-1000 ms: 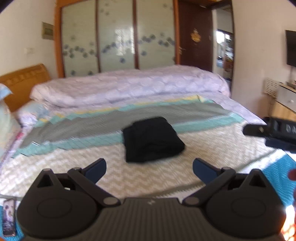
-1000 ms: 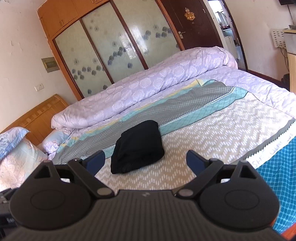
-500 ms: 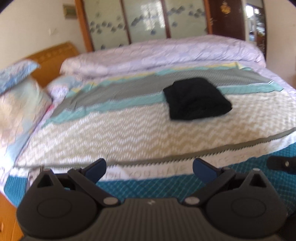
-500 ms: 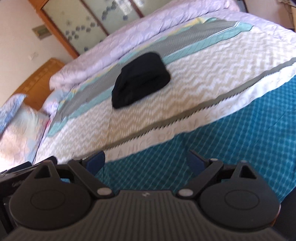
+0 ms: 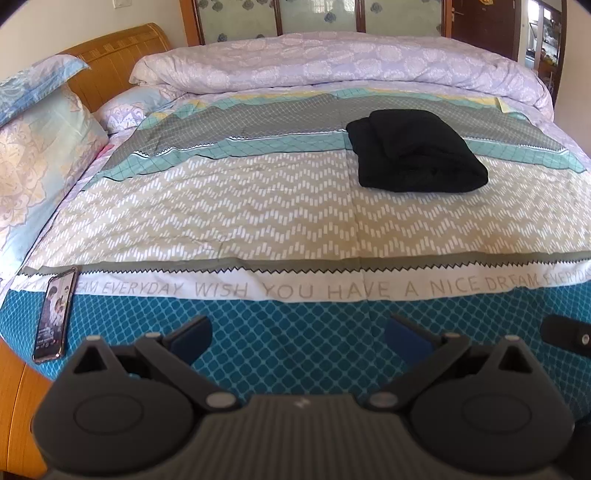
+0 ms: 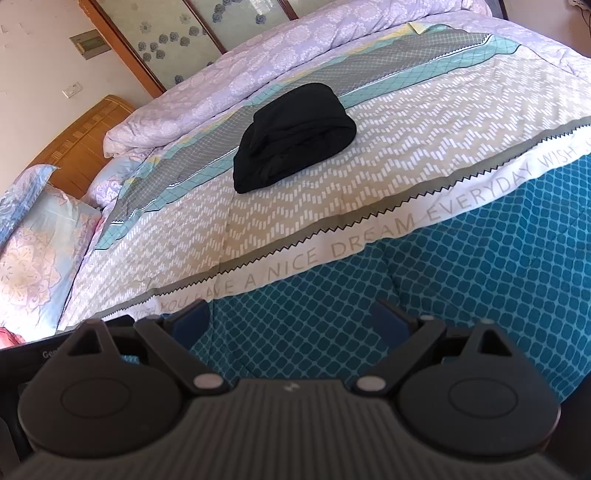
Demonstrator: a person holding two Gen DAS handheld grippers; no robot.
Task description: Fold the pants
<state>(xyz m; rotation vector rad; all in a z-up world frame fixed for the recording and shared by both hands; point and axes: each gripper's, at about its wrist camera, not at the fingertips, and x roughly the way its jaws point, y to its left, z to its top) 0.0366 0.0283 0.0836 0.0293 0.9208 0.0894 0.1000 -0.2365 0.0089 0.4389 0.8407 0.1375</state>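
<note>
The black pants (image 5: pixel 415 151) lie folded into a thick bundle on the patterned bedspread (image 5: pixel 258 206), right of centre in the left wrist view and upper middle in the right wrist view as black pants (image 6: pixel 293 134). My left gripper (image 5: pixel 297 338) hangs open over the blue strip at the bed's near edge, far back from the pants. My right gripper (image 6: pixel 291 319) is also open with nothing between its fingers, above the same blue strip. A dark part of the right gripper (image 5: pixel 567 334) shows at the right edge of the left wrist view.
A phone (image 5: pixel 55 317) lies on the bed's near left corner. A rolled lilac duvet (image 5: pixel 332 62) runs along the far side. Pillows (image 5: pixel 33 147) and a wooden headboard (image 5: pixel 118 55) are at the left. A wardrobe with glass doors (image 6: pixel 207 33) stands behind.
Both grippers have pulled back and dropped toward the bed's near edge, so the folded pants now lie farther away. The pants have not moved. Both grippers stay open.
</note>
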